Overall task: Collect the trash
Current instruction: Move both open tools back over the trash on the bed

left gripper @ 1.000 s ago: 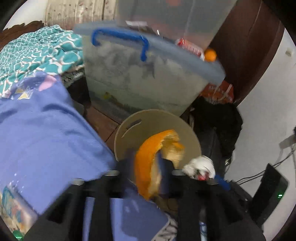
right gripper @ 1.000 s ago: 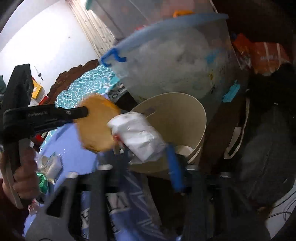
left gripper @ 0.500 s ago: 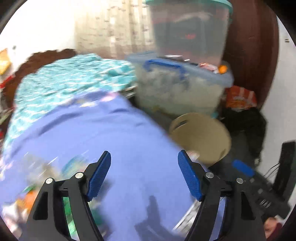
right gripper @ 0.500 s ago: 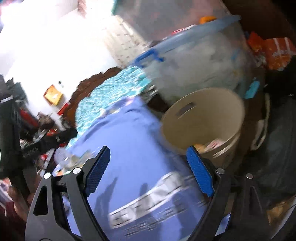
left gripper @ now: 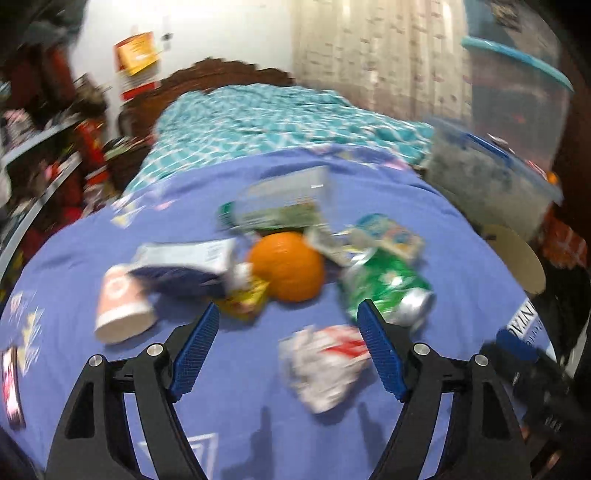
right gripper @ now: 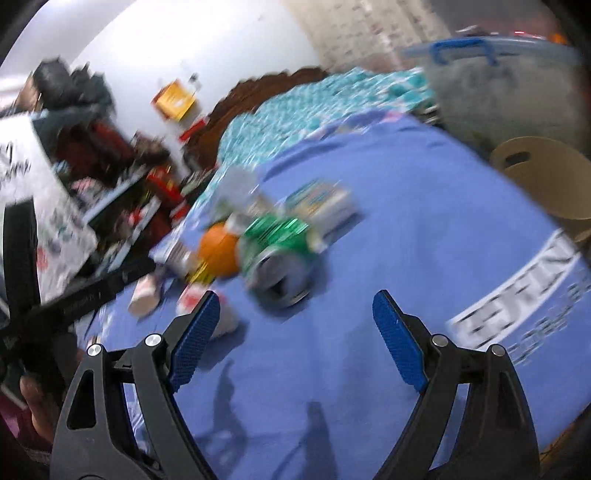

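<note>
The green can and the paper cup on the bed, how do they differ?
The green can is shiny metal and looks dented; the paper cup is matte orange and white. The green can lies right of the orange peel, the paper cup far left of it. Both lie on their sides on the blue sheet, unheld.

My bed is covered by a purple sheet (left gripper: 295,424) across the lower half of the frame, with a teal patterned blanket (left gripper: 280,118) bunched above it. A dark carved headboard (left gripper: 221,74) stands top centre against the white wall (left gripper: 221,26). At the upper right I see a curtain (left gripper: 369,48) and stacked clear storage boxes (left gripper: 491,177). Cluttered shelves (left gripper: 48,147) fill the left edge.
</note>
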Demonstrator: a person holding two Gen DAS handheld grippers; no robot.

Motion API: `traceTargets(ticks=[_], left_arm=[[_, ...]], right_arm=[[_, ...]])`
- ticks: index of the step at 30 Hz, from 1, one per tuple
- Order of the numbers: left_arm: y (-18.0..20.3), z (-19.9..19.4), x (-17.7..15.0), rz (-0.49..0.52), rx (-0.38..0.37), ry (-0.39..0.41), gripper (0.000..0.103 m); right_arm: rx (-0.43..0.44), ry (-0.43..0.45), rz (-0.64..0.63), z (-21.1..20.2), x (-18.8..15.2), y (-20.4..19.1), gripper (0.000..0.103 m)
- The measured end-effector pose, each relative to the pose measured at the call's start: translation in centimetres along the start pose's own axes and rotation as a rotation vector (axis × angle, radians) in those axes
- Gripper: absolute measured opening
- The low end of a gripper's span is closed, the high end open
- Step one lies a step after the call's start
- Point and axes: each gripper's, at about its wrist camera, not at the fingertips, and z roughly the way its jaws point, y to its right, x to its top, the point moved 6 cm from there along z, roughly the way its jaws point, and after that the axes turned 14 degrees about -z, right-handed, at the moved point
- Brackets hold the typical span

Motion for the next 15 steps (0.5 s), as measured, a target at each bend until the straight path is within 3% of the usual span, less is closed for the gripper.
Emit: traceTargets(ticks=[5,15], left_arm=[[-3.3,-0.6,-0.3,-0.043,0.030,0.023,0.078],[-7.3,0.9,-1.0,-0.119,0.033,-0.028,0.079]], right_arm=[[0.020,-0.079,-0.054,1.8,-1.6,-2.9,0.085],[0.000,-0.160,-0.095,3.3,-2.4,-4.9,0.086]])
